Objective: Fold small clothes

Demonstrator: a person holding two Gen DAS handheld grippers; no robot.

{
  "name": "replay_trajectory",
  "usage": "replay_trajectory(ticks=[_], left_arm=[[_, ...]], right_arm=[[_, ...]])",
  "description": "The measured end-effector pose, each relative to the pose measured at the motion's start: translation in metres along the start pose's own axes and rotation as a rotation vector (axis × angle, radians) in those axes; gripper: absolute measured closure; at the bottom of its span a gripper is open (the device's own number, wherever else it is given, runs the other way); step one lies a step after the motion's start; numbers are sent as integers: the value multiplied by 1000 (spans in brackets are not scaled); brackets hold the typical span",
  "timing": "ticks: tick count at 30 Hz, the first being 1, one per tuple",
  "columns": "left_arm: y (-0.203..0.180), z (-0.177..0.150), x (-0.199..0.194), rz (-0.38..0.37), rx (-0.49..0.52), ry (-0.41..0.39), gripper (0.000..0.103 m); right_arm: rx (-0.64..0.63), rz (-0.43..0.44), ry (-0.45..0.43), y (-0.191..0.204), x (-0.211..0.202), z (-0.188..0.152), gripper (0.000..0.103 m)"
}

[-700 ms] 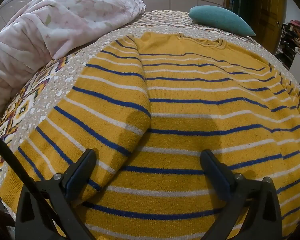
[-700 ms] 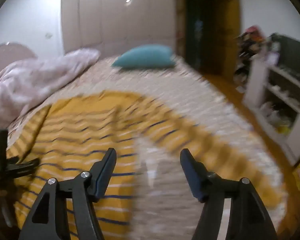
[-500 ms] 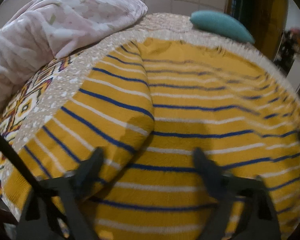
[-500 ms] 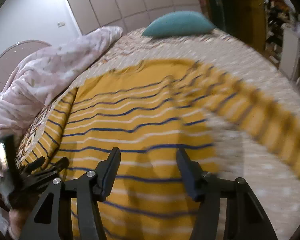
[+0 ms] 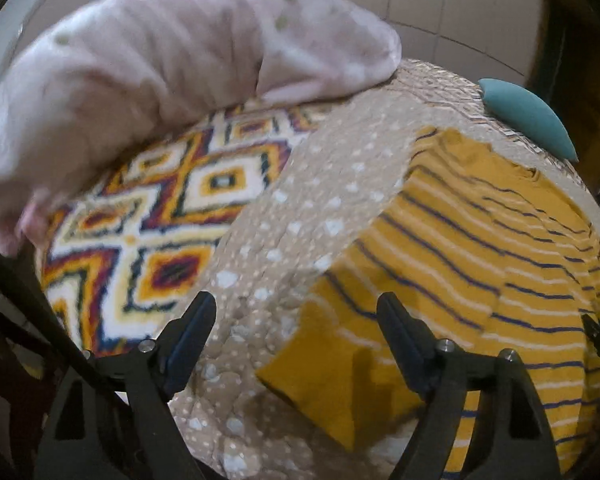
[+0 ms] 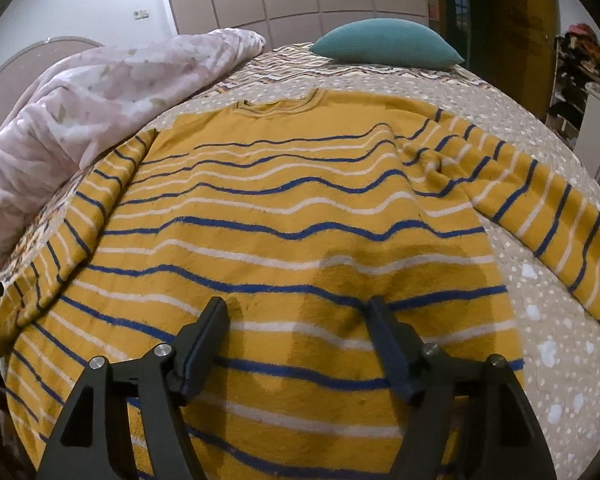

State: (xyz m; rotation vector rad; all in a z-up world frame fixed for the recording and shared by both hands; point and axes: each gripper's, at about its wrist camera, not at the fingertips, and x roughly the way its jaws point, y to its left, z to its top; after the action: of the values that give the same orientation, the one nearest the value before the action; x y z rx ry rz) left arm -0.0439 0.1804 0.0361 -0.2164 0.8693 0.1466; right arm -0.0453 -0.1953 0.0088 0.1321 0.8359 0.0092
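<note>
A yellow sweater (image 6: 300, 216) with blue and white stripes lies flat on the bed, neck away from me. Its left sleeve (image 6: 64, 240) lies along the body's left side; its right sleeve (image 6: 548, 216) stretches out to the right. My right gripper (image 6: 298, 328) is open and empty, just above the sweater's lower middle. My left gripper (image 5: 296, 320) is open and empty, over the bedspread at the left sleeve's cuff (image 5: 332, 384). The sweater's body (image 5: 500, 248) fills the right of the left wrist view.
A pink quilt (image 5: 160, 72) is heaped on the bed's left side. A teal pillow (image 6: 384, 42) lies at the far end. The patterned bedspread (image 5: 148, 216) shows to the left. Shelves (image 6: 584, 92) stand to the right of the bed.
My left gripper has swung left, from over the sweater's body to the left sleeve cuff and bedspread. My right gripper has swung left, from the right sleeve side to over the sweater's lower middle.
</note>
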Motion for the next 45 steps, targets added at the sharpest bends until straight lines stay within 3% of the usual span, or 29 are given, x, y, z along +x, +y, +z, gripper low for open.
replay_trajectory(ticks=[1, 2, 3, 4, 5, 6, 9, 17, 22, 26, 28, 31, 36, 42, 45], left_arm=[[-2, -1, 9, -17, -3, 63, 22], [-3, -2, 16, -59, -2, 96, 36], [-5, -4, 21, -94, -7, 120, 67], [-8, -4, 27, -94, -9, 145, 80], [-8, -8, 19, -73, 19, 106, 92], [-8, -8, 17, -80, 29, 93, 95], [5, 5, 9, -52, 21, 41, 95], [78, 98, 19, 236, 36, -96, 95], [110, 136, 57, 321, 29, -80, 95], [121, 147, 76, 361, -9, -30, 90], [121, 145, 75, 351, -31, -15, 89], [107, 138, 56, 314, -25, -29, 79], [54, 113, 5, 166, 30, -90, 34], [-37, 52, -28, -51, 170, -62, 30], [-75, 19, -37, -135, 244, -44, 30]], right_arm=[[-4, -3, 0, 1, -1, 0, 26], [-7, -5, 0, 1, -1, 0, 26], [-9, -4, 0, 0, -1, 0, 26], [-9, -4, 0, -1, -2, 0, 26], [-9, -4, -1, -1, -2, 0, 26], [-10, -6, 0, 0, -2, 0, 26], [-25, -22, 1, 1, -2, -1, 26], [-66, -65, 6, 7, 0, -1, 24], [-84, -86, 11, 11, 1, -1, 22], [-93, -97, 14, 12, 2, -1, 21], [-94, -97, 14, 12, 2, -1, 21], [-92, -97, 14, 13, 2, -1, 21], [-86, -81, 9, 12, 2, -2, 20], [-70, -63, 4, 9, -3, 0, 21], [3, -23, -53, -3, -35, -5, 21]])
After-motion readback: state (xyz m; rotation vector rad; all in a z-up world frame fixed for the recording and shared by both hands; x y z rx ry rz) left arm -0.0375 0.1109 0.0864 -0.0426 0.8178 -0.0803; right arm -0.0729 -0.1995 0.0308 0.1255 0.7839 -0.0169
